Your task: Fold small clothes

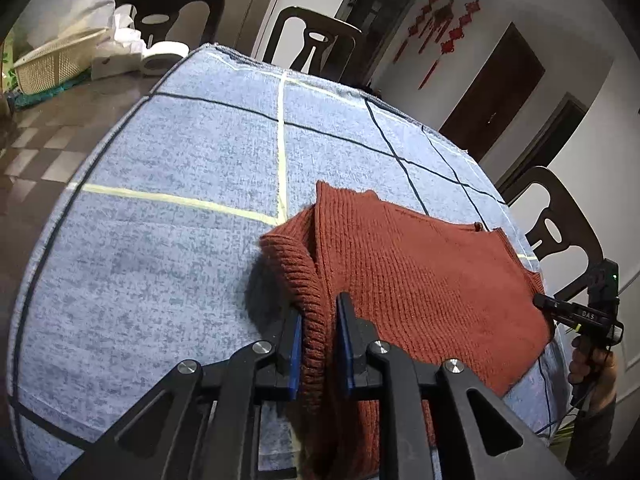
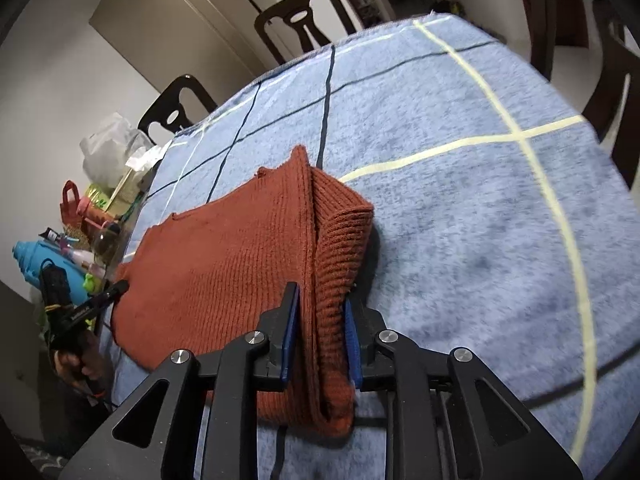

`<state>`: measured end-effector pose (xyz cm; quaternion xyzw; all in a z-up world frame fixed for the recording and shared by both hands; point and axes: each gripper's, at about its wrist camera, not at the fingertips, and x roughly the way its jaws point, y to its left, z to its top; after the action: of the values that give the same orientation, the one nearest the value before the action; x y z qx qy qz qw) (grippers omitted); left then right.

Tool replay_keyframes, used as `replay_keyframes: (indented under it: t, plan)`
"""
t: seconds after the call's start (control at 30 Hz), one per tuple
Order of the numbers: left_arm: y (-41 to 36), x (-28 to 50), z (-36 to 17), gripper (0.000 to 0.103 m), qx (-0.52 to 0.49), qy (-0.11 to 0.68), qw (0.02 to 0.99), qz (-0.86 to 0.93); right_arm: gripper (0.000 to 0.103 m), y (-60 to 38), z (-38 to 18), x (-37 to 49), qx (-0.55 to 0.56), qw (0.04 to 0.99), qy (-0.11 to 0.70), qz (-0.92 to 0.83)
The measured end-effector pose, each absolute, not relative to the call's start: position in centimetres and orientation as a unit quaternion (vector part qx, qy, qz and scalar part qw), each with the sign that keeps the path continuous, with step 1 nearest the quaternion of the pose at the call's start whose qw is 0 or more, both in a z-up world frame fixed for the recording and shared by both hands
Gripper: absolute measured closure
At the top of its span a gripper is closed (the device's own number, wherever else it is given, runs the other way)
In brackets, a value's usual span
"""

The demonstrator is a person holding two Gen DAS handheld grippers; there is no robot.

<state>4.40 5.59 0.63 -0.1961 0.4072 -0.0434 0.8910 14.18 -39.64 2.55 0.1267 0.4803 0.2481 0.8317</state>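
Observation:
A rust-red knitted sweater (image 1: pixel 420 272) lies folded on the blue checked tablecloth (image 1: pixel 180 220). My left gripper (image 1: pixel 318 316) is at its left side, with a raised ribbed fold squeezed between the blue pads (image 1: pixel 297 344). My right gripper (image 2: pixel 320 304) is at the sweater's (image 2: pixel 224 264) right side. A thick ribbed fold stands loosely between its pads (image 2: pixel 354 344), which sit slightly apart. Each gripper also shows at the far edge of the other view: the right gripper (image 1: pixel 560 308) and the left gripper (image 2: pixel 116 288), each held by a hand.
Dark chairs (image 1: pixel 316 44) stand round the table. A woven basket (image 1: pixel 56 64) and white items sit at the far left. A cluttered side surface with bags, bottles and a blue toy (image 2: pixel 48 264) lies beyond the sweater's left edge in the right wrist view.

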Motion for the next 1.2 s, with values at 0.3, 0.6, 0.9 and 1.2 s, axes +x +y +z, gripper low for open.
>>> replay_keyframes:
  t: [0.3, 0.6, 0.9, 1.2]
  plan:
    - [4.6, 0.9, 4.5, 0.083, -0.170, 0.350, 0.920, -0.042, 0.081, -36.7, 4.6, 9.2, 0.053, 0.860, 0.422, 0.283]
    - [-0.5, 2.9, 0.3, 0.083, -0.124, 0.407, 0.902, -0.079, 0.083, -35.6, 1.9, 8.5, 0.003, 0.860, 0.445, 0.249]
    - [0.0, 4.9, 1.7, 0.083, -0.107, 0.392, 0.913, -0.049, 0.083, -33.2, 3.4, 11.4, -0.017, 0.876, 0.425, 0.229]
    - [0.5, 6.5, 0.7, 0.083, -0.100, 0.394, 0.913, -0.027, 0.086, -33.5, 2.9, 12.8, -0.004, 0.880, 0.427, 0.210]
